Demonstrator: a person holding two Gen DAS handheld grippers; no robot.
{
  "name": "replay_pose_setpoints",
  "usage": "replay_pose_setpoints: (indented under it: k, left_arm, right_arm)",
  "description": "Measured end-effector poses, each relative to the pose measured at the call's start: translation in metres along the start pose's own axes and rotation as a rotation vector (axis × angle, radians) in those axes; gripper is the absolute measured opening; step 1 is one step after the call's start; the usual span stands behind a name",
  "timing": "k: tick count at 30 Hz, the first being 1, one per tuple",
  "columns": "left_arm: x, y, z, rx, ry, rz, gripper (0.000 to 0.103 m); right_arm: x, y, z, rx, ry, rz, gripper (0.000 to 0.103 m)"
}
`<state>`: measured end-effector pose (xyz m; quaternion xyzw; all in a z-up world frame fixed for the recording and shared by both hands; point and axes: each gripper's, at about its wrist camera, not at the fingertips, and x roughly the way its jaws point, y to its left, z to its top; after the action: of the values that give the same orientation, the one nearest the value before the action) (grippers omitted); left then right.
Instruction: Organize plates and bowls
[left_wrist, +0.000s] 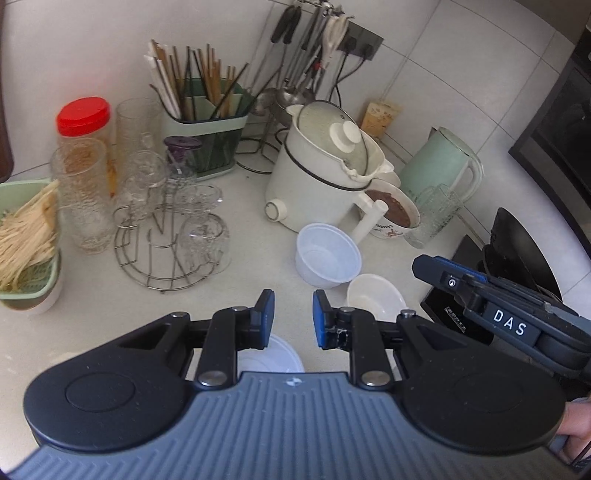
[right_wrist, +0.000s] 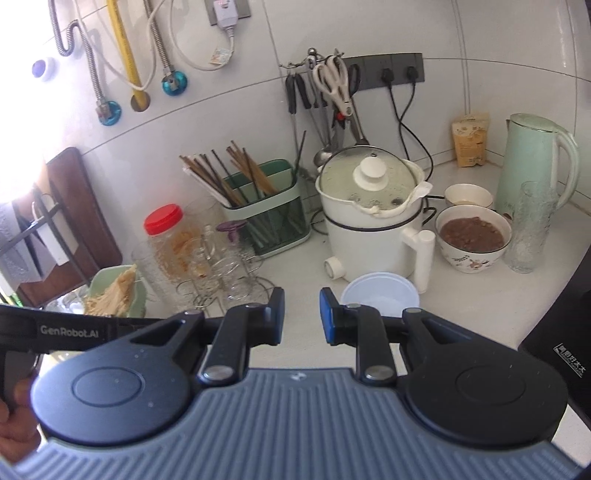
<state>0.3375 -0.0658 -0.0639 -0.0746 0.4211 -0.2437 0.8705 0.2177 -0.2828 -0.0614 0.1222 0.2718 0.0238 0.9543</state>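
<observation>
Hovering above the counter, the left gripper (left_wrist: 293, 319) and right gripper (right_wrist: 302, 317) both hold their fingers apart, empty. Nearest, partly hidden beneath the left gripper, lies a white plate (left_wrist: 275, 356). Beyond it, in front of the white electric pot (left_wrist: 317, 177), sit a shallow white bowl (left_wrist: 375, 295) and a translucent plastic bowl (left_wrist: 327, 254). The plastic bowl looks light and flexible, the white one probably stiff, slick, breakable; pinching each rim seems best.

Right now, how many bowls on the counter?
5: clear plastic bowl by the white pot; white bowl beside it; bowl of brown food; small bowl behind it; one under the left gripper. Others may be hidden.
</observation>
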Motion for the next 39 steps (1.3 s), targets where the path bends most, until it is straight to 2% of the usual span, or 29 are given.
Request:
replay_pose_setpoints:
  k: [4,6,13,16,18,20,24,26,28,35,39]
  left_arm:
    - [0.012,-0.005,0.006,0.016,0.02,-0.011,0.025]
    - [0.02,-0.007,0.009,0.027,0.036,-0.019,0.029]
    - [0.048,-0.017,0.016,0.035,0.065,-0.027,0.032]
    - [0.06,-0.019,0.019,0.035,0.08,-0.021,0.038]
    - [0.066,-0.021,0.022,0.041,0.079,-0.008,0.05]
    - [0.071,-0.023,0.023,0.052,0.078,0.006,0.056]
    - [0.085,-0.024,0.028,0.052,0.085,0.021,0.056]
    - [0.093,-0.024,0.03,0.043,0.094,0.028,0.056]
    - [0.101,-0.023,0.034,0.03,0.104,0.027,0.056]
    - [0.136,-0.02,0.047,-0.008,0.147,0.04,0.056]
    - [0.151,-0.022,0.056,-0.007,0.164,0.021,0.056]
  right_arm:
    - [0.001,-0.01,0.001,0.022,0.001,-0.019,0.025]
    - [0.003,-0.015,0.001,0.033,0.003,-0.032,0.025]
    - [0.009,-0.033,-0.002,0.049,0.034,-0.077,0.025]
    - [0.015,-0.04,-0.002,0.039,0.05,-0.094,0.025]
    - [0.019,-0.043,-0.002,0.024,0.054,-0.114,0.025]
    - [0.024,-0.048,0.0,0.021,0.059,-0.124,0.025]
    - [0.032,-0.057,0.004,0.02,0.068,-0.126,0.025]
    - [0.038,-0.062,0.005,0.017,0.079,-0.124,0.03]
    - [0.044,-0.067,0.007,0.011,0.083,-0.123,0.041]
    - [0.077,-0.085,0.009,0.039,0.131,-0.107,0.041]
    - [0.094,-0.095,0.011,0.068,0.147,-0.121,0.041]
